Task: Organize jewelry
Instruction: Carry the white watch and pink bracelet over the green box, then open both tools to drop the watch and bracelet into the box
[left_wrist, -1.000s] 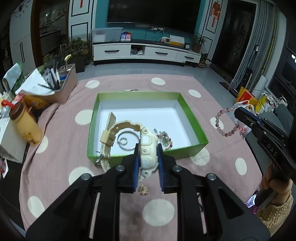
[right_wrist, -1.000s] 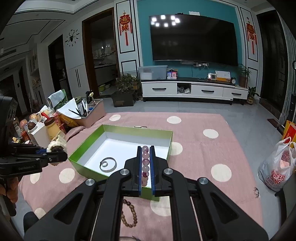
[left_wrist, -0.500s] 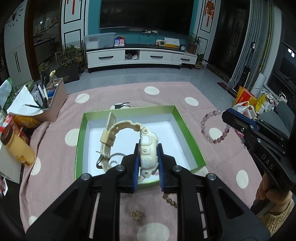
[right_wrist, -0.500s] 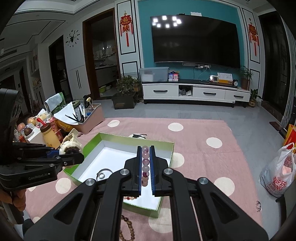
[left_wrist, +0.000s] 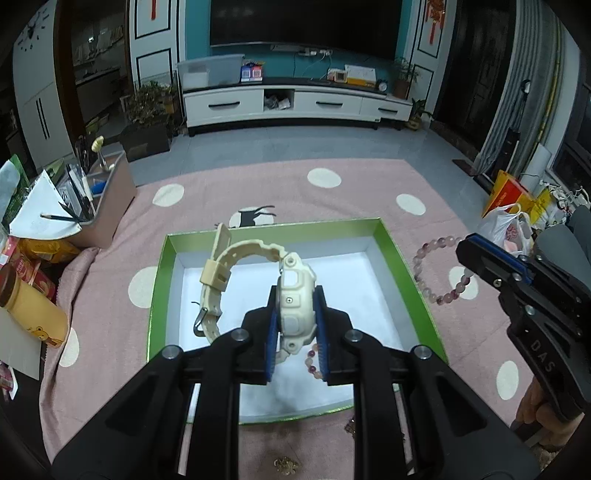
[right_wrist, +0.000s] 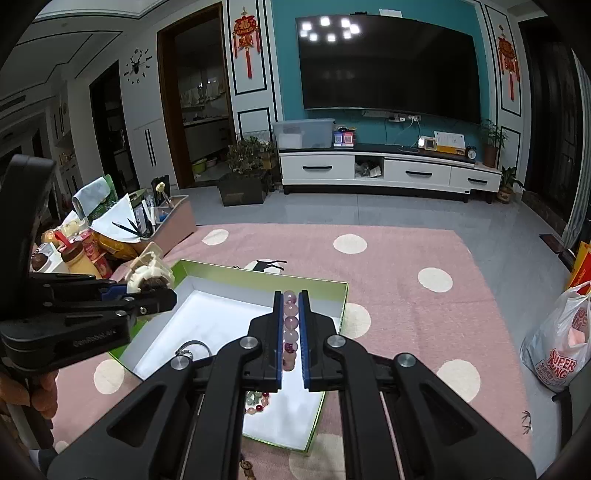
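Note:
My left gripper (left_wrist: 295, 295) is shut on a cream watch (left_wrist: 295, 291) and holds it over the green box (left_wrist: 391, 240) with a white floor. Its strap (left_wrist: 229, 258) arcs to the left. My right gripper (right_wrist: 290, 295) is shut on a pink bead bracelet (right_wrist: 290, 325), held above the box (right_wrist: 332, 288) near its right wall. The bracelet (left_wrist: 439, 273) hangs from the right gripper (left_wrist: 467, 253) just right of the box in the left wrist view. A silver ring (right_wrist: 192, 349) and a beaded bracelet (right_wrist: 258, 400) lie in the box.
The box sits on a pink dotted cloth (left_wrist: 332, 206). A gold trinket (left_wrist: 286, 464) and brown beads (right_wrist: 247, 470) lie on the cloth in front of the box. A pen holder (left_wrist: 107, 199), a yellow bottle (left_wrist: 29, 306) and snack packs stand at left.
Both grippers have moved forward over the box, keeping their hold on the watch and the pink bracelet. The box now lies closer and lower in both views.

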